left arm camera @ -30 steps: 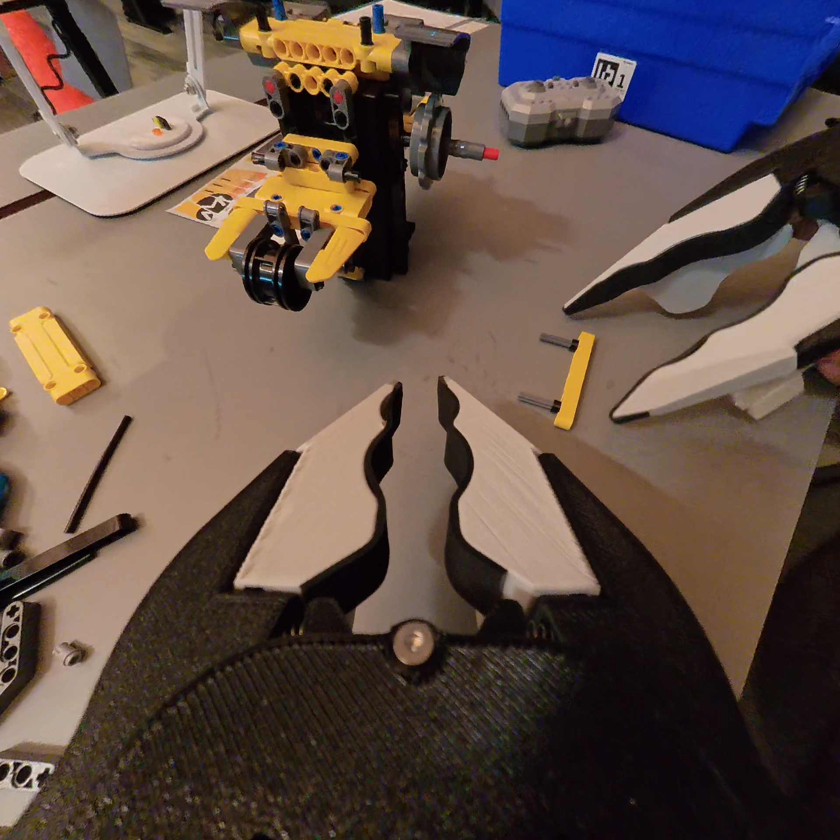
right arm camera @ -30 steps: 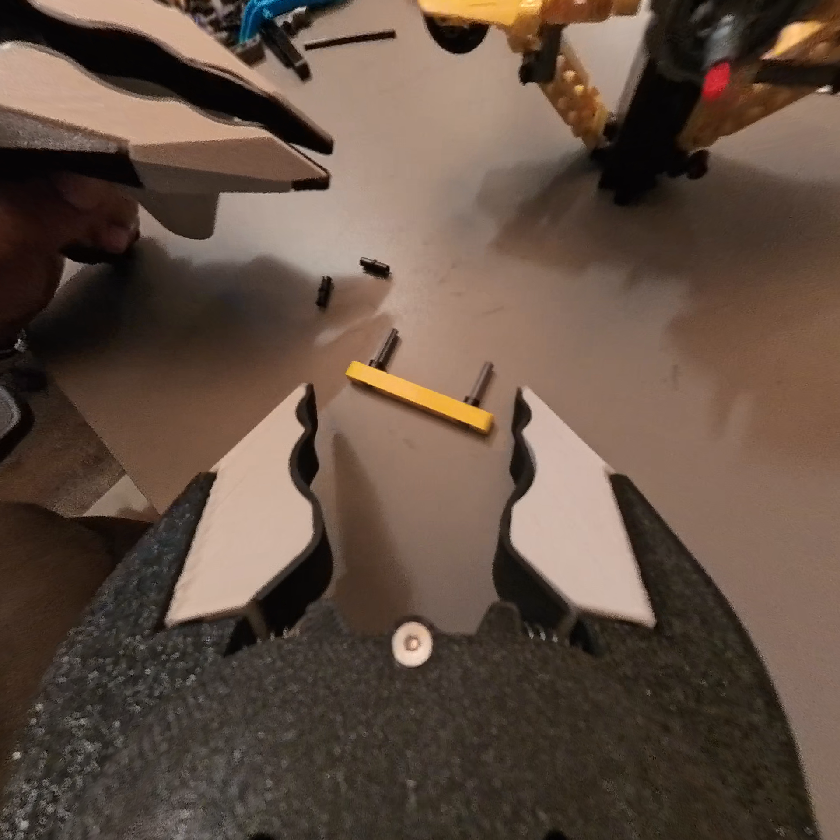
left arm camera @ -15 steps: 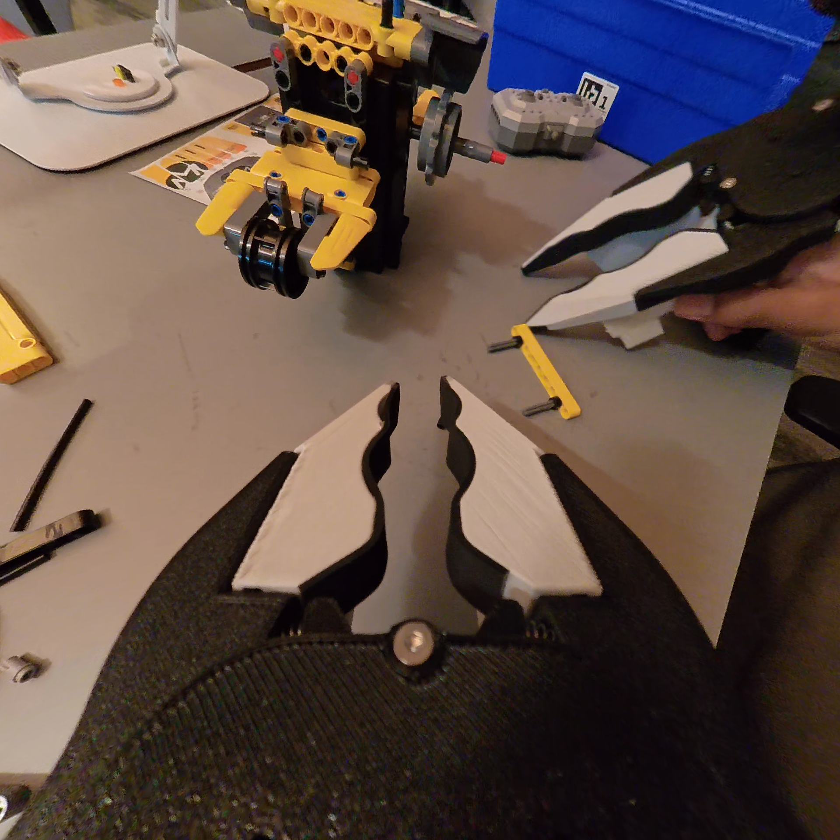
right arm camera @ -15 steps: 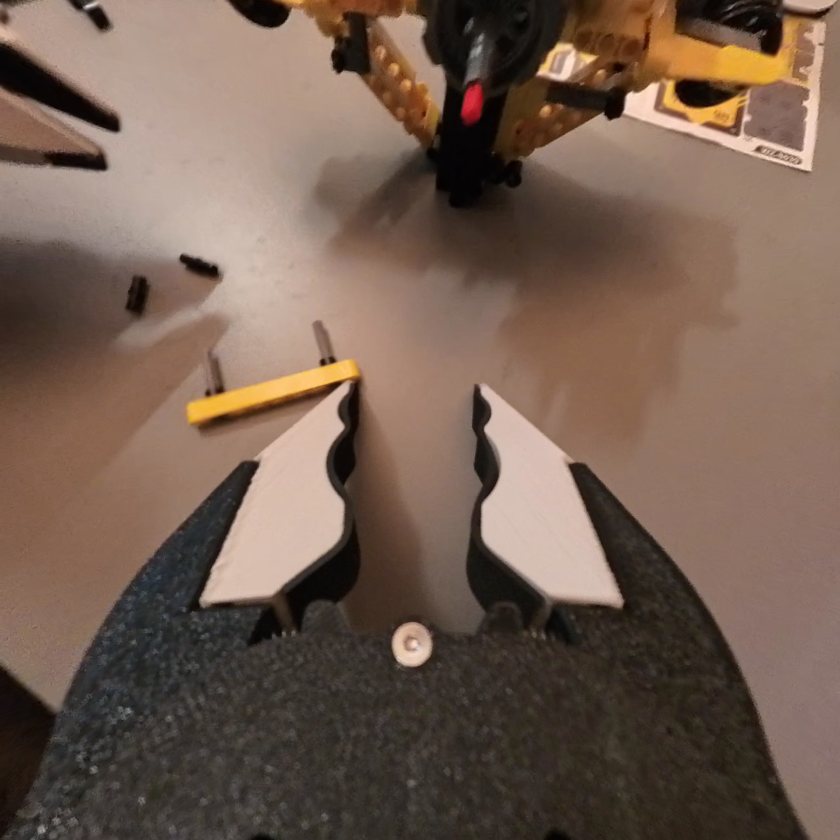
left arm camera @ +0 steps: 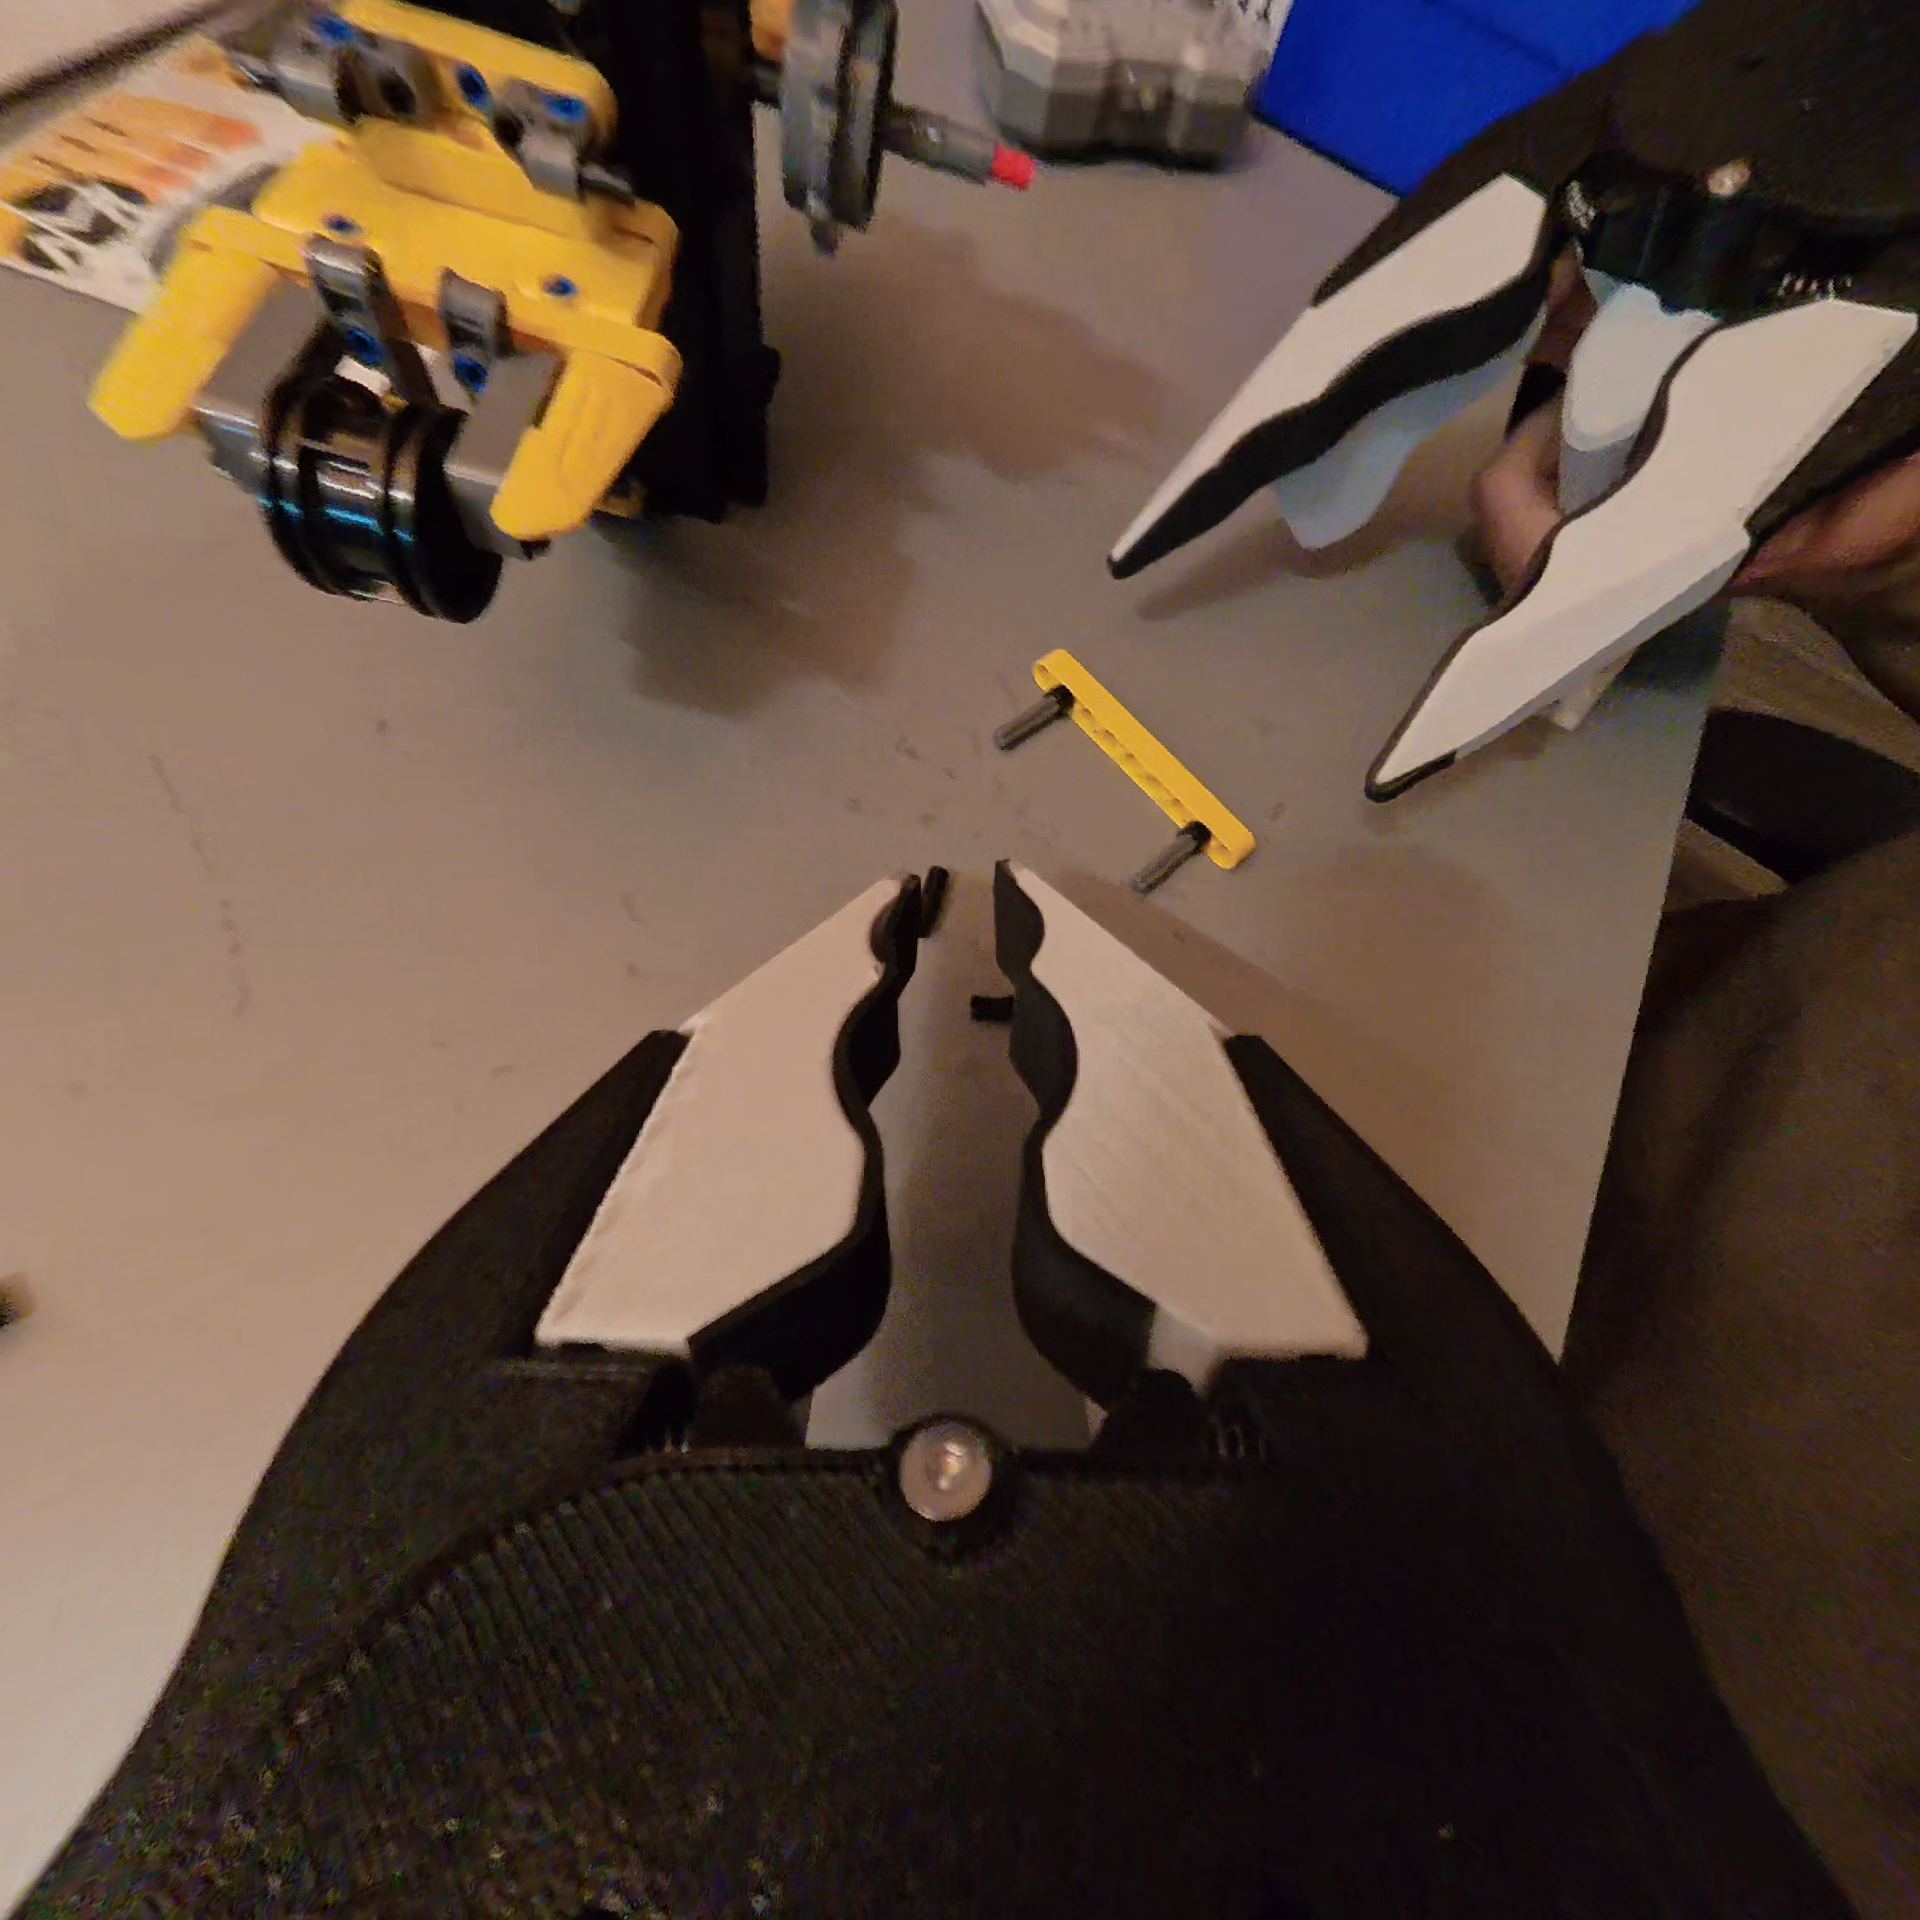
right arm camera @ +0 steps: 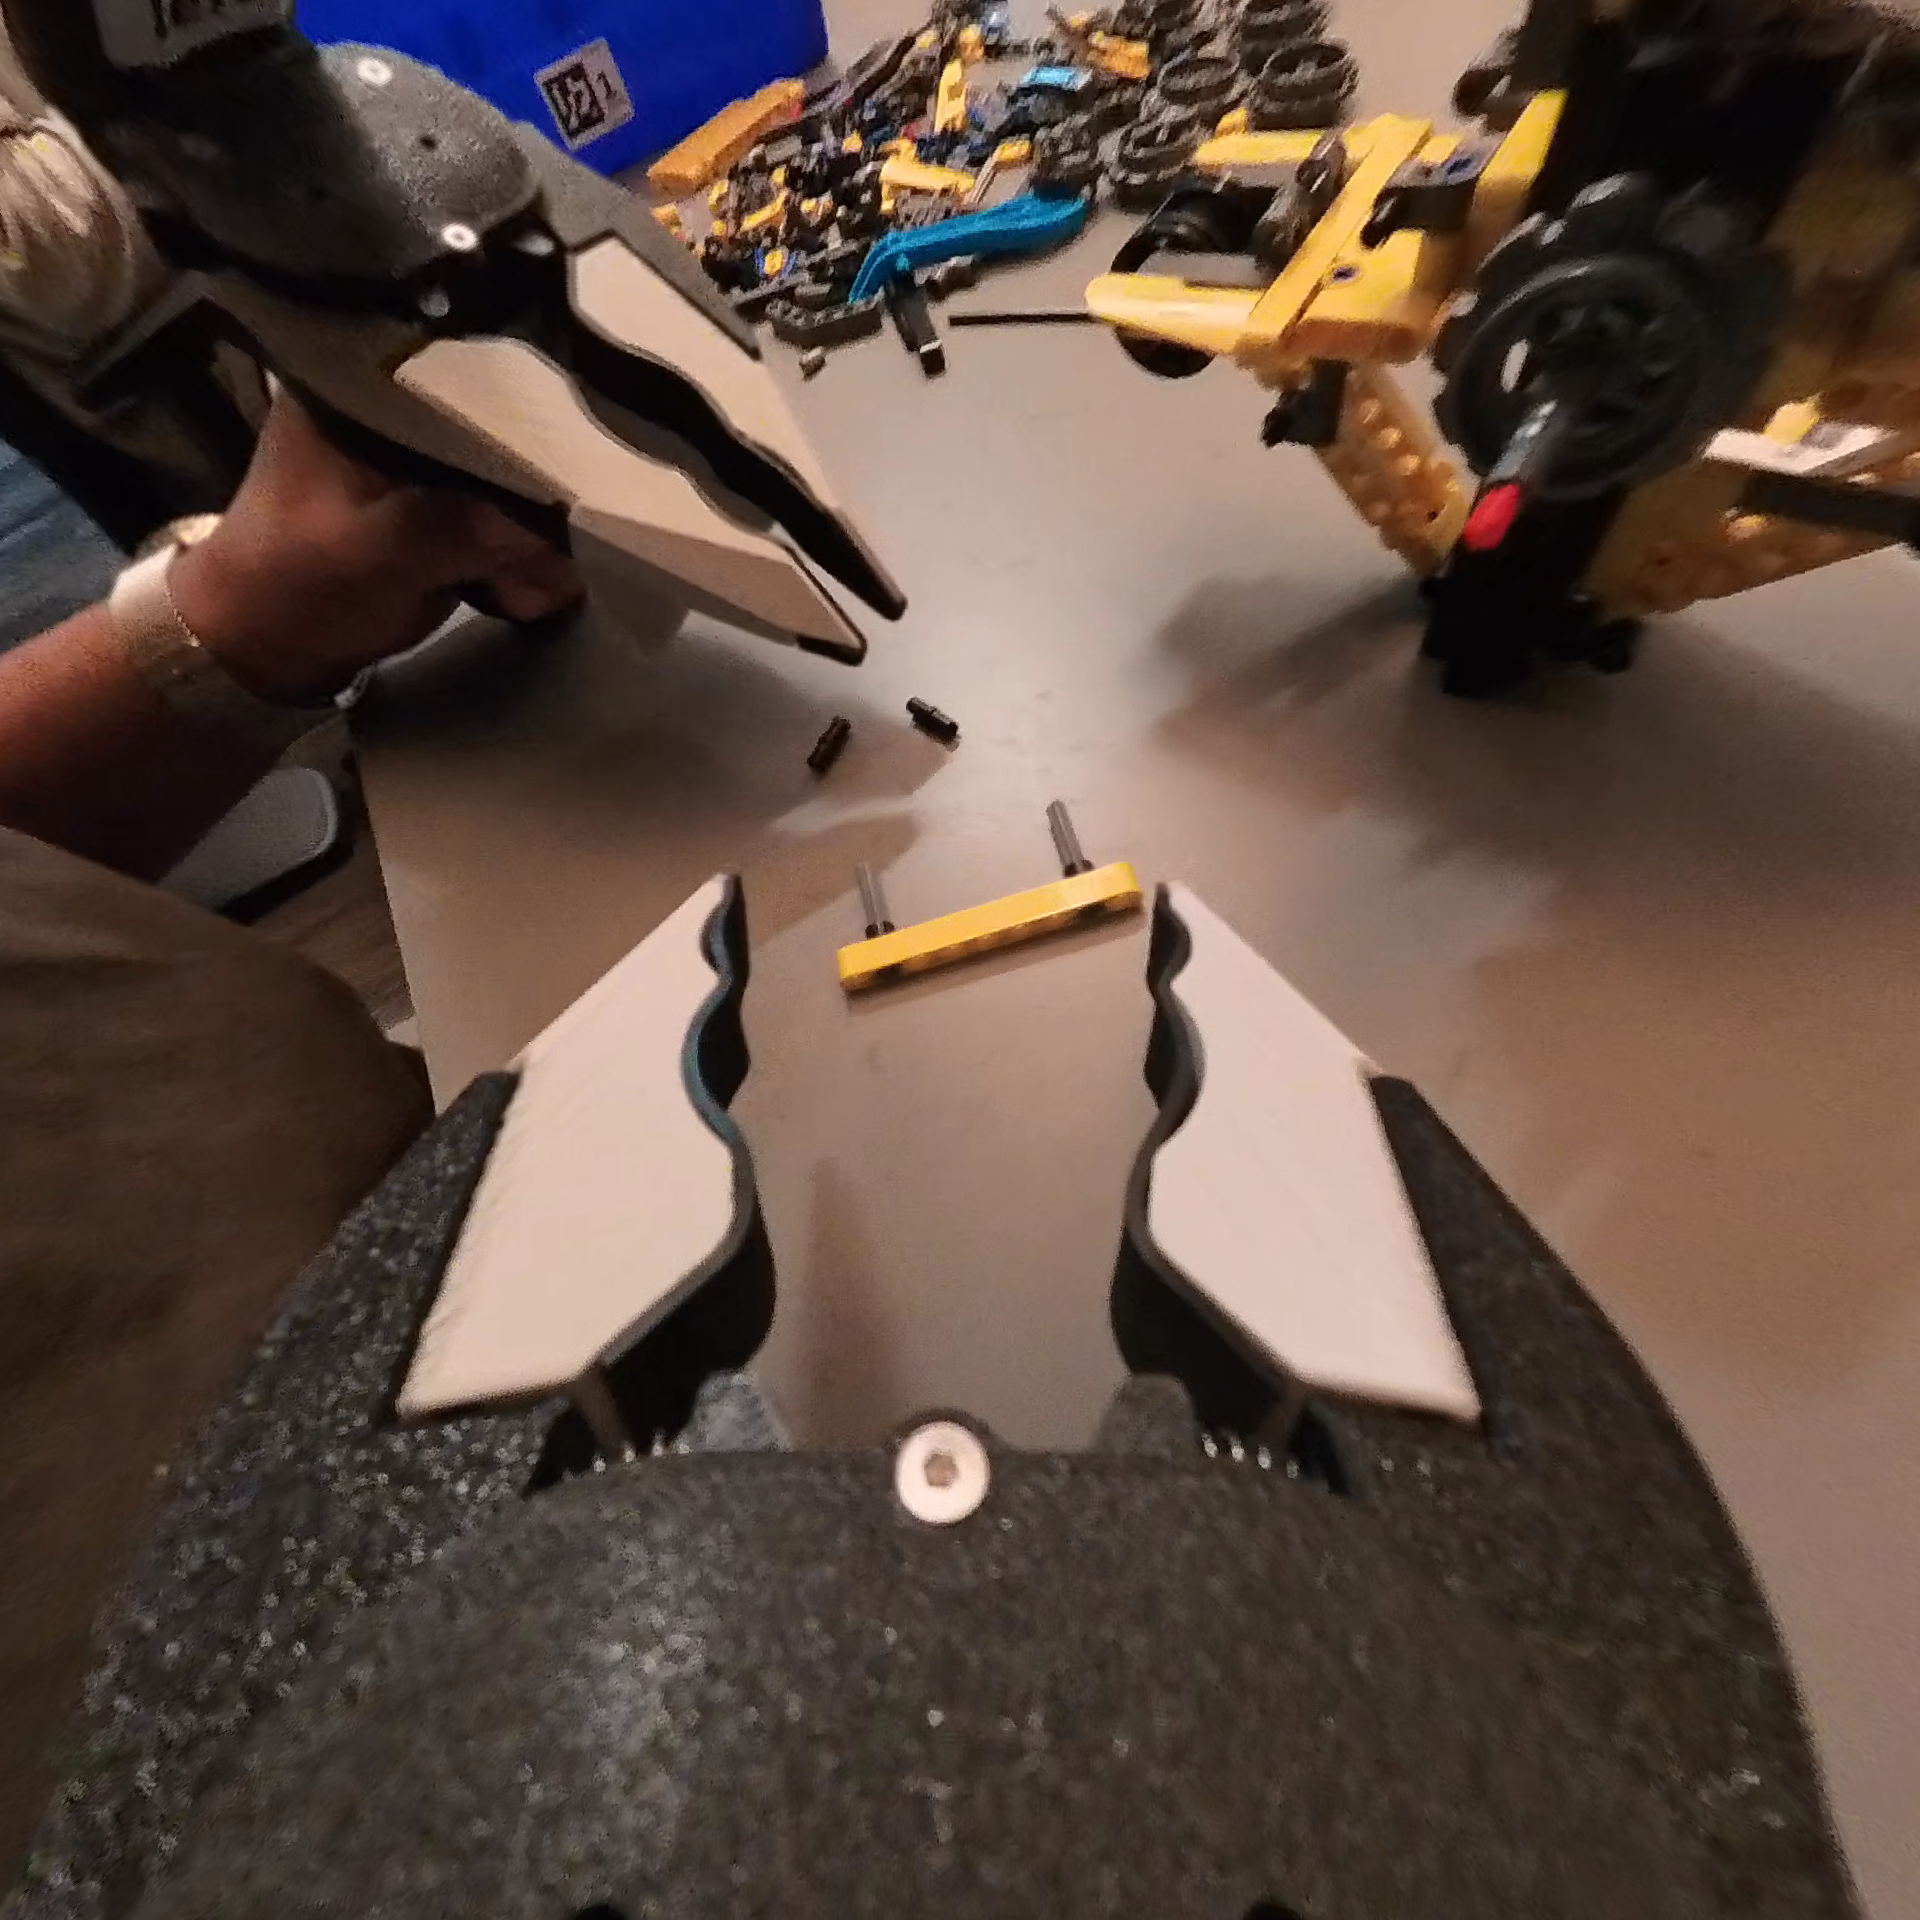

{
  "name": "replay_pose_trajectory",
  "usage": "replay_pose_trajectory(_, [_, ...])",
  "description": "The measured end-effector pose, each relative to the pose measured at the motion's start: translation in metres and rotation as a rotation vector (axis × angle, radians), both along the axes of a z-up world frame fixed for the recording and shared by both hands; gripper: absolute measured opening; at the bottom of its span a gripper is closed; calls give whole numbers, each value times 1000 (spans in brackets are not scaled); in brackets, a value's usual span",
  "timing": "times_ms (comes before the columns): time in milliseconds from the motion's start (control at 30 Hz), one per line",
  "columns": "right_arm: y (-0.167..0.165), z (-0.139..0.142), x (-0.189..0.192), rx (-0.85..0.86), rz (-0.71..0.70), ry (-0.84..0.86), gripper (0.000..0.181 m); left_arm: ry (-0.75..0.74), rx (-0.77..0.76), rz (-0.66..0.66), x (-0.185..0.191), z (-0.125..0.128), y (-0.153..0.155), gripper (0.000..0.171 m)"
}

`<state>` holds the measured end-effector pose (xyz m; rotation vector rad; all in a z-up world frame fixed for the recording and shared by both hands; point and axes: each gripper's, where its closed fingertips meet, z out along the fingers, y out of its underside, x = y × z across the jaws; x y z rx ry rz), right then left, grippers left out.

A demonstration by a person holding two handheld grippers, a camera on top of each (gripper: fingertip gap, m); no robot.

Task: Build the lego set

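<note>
A thin yellow beam (left arm camera: 1143,758) with two dark grey pins in it lies flat on the grey table (left arm camera: 416,935). In the right wrist view the beam (right arm camera: 987,925) lies just ahead of my right gripper (right arm camera: 945,888), between its tips, untouched. That gripper is wide open and empty; it also shows in the left wrist view (left arm camera: 1247,675). My left gripper (left arm camera: 953,876) is open by a narrow gap and holds nothing. A small black pin (left arm camera: 932,894) lies on the table between its tips and a second black pin (left arm camera: 987,1006) lies farther back. The right wrist view shows the left gripper (right arm camera: 878,629) just above both pins (right arm camera: 932,719).
A yellow and black brick model (left arm camera: 416,312) stands at the back left; it also shows in the right wrist view (right arm camera: 1455,364). A grey box (left arm camera: 1122,94), a blue bin (left arm camera: 1403,94) and a leaflet (left arm camera: 94,197) lie behind it. A pile of loose parts (right arm camera: 987,135) lies far off. The table edge (left arm camera: 1621,1039) is close on the right. There is about 8 centimeters between the tips of the two grippers.
My left gripper has moved forward, so the two black pins now lie at its tips. My right gripper has opened wider and swung round, so the yellow beam lies between its tips.
</note>
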<state>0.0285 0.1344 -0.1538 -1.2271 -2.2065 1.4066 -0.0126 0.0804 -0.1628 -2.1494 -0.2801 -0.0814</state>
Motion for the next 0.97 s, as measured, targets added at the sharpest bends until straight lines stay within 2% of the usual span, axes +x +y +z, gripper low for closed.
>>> replay_pose_trajectory(300, [-2,-20,-10,176,87,-13,80,-23,-76,-36,-2,-12,4,9])
replay_pose_trajectory(567, [-5,-24,-9,158,158,-56,74,-109,2,-23,-9,-3,3,13])
replay_pose_trajectory(800, [-3,-30,-11,232,147,-43,68,-12,-37,36,-22,-6,5,6])
replay_pose_trajectory(967, [-1,-30,-13,214,130,-56,60,-28,7,27,-25,0,8,8])
